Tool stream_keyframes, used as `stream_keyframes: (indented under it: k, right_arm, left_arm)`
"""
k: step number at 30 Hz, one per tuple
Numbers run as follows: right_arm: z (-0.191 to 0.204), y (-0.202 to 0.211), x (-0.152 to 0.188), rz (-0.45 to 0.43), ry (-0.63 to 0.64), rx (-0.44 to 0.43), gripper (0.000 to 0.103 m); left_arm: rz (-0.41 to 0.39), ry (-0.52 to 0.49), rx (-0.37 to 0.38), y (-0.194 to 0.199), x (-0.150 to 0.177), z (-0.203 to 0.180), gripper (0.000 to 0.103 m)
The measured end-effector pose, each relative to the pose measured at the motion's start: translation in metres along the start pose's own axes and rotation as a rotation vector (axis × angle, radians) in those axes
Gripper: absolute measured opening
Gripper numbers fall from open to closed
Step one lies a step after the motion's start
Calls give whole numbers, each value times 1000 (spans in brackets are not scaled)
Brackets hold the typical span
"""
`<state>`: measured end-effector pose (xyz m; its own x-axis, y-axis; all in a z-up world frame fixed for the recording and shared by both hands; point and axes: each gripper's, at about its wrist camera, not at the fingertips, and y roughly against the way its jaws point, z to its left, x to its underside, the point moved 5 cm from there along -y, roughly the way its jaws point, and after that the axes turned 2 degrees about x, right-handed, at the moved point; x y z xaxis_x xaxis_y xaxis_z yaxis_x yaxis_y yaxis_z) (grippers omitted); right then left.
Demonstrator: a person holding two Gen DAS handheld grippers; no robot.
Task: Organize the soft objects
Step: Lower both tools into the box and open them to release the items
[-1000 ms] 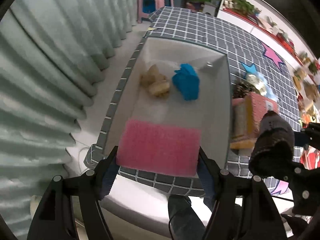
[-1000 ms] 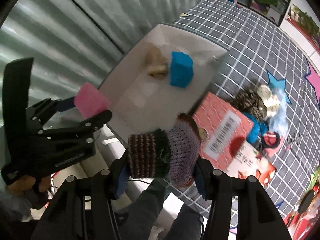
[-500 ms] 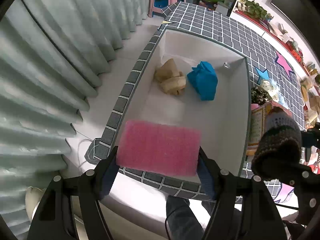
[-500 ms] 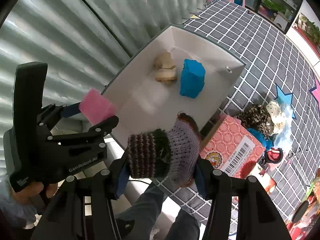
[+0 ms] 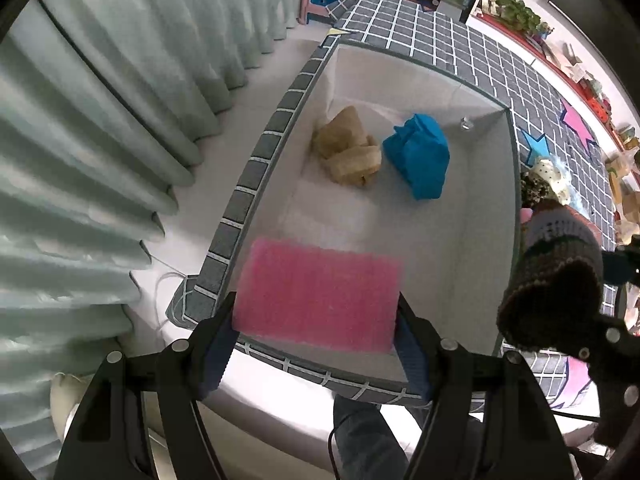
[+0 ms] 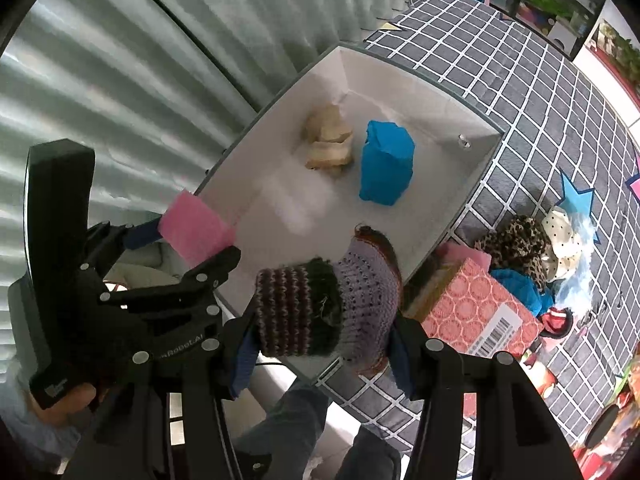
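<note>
My left gripper (image 5: 316, 338) is shut on a pink sponge (image 5: 318, 294), held over the near end of a white box (image 5: 516, 216). In the right wrist view the same sponge (image 6: 196, 230) sits at the box's near left corner. My right gripper (image 6: 322, 342) is shut on a knitted purple-and-brown striped sock (image 6: 324, 312), held above the box's near right rim; the left wrist view shows that sock (image 5: 556, 276) at its right. Inside the box (image 6: 452, 96) lie a tan sponge piece (image 5: 348, 152) and a blue cloth (image 5: 420, 160).
The box stands on a grey grid-patterned tablecloth (image 6: 520, 80). Right of it lie a pink patterned carton (image 6: 476, 312), a leopard-print cloth (image 6: 516, 240) and a dotted white cloth (image 6: 564, 240). Grey curtains (image 5: 100, 120) hang at the left. A person's legs (image 5: 364, 436) show below.
Both grippers have drifted toward the box with their loads; the box now fills more of both views. The left one has also sunk a little. Neither grip has changed.
</note>
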<state>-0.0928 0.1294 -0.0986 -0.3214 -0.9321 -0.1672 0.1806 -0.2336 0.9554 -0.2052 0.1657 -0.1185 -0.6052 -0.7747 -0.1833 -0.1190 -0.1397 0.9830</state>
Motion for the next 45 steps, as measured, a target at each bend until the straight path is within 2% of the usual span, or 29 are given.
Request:
stream_keyframes:
  k: [41,45]
  right_arm:
    - [-5,-18,-14,30,-6,-8,56]
    - [-3,-17,-14,26,4,-15,60]
  left_arm:
    - [54,1,-19,-26,-10,-7,76]
    - [55,-1,-17,-26,-10,-7,77]
